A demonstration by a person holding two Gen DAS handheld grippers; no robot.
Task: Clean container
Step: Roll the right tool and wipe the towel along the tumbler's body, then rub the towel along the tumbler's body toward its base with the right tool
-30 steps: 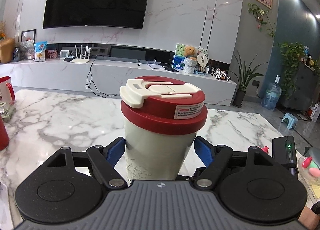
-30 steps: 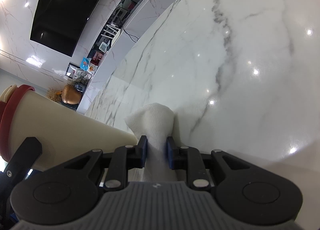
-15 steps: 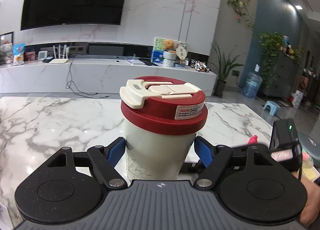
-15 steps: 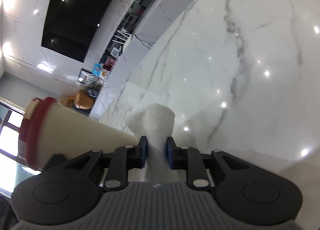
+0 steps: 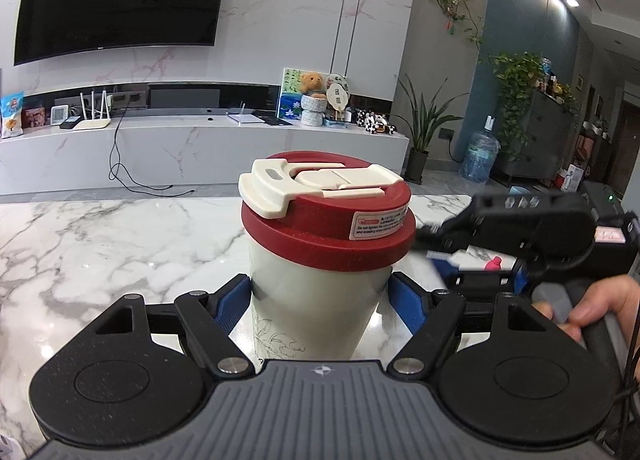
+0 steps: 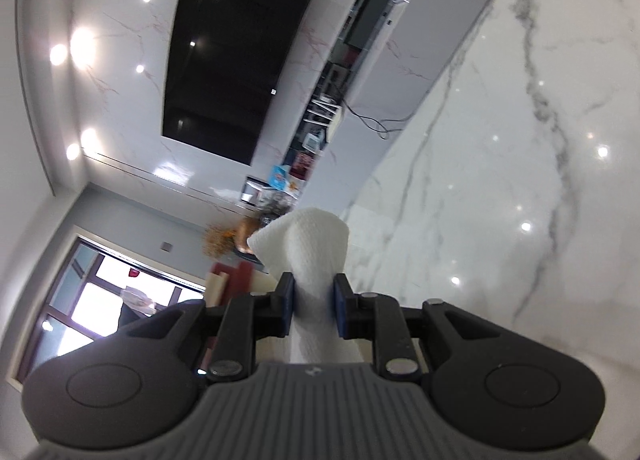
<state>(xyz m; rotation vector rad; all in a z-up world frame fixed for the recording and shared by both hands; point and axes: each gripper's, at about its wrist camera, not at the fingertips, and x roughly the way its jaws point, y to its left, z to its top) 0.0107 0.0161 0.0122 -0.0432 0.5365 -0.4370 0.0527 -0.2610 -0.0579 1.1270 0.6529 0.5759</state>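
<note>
I see my left gripper (image 5: pixel 320 296) clamped on the cream cup (image 5: pixel 316 300) at frame centre; my right gripper (image 6: pixel 313 302) pinches a white cloth (image 6: pixel 310 256) at lower centre.

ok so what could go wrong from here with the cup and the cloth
1. The left hand-held gripper grips the cup only low on its body, so a sideways wipe near the red lid could tip or twist it.
2. The white cloth is pinched in a narrow fold by the right hand-held gripper; rubbing might pull it loose.
3. The lid's flip latch could snag the cloth.
</note>
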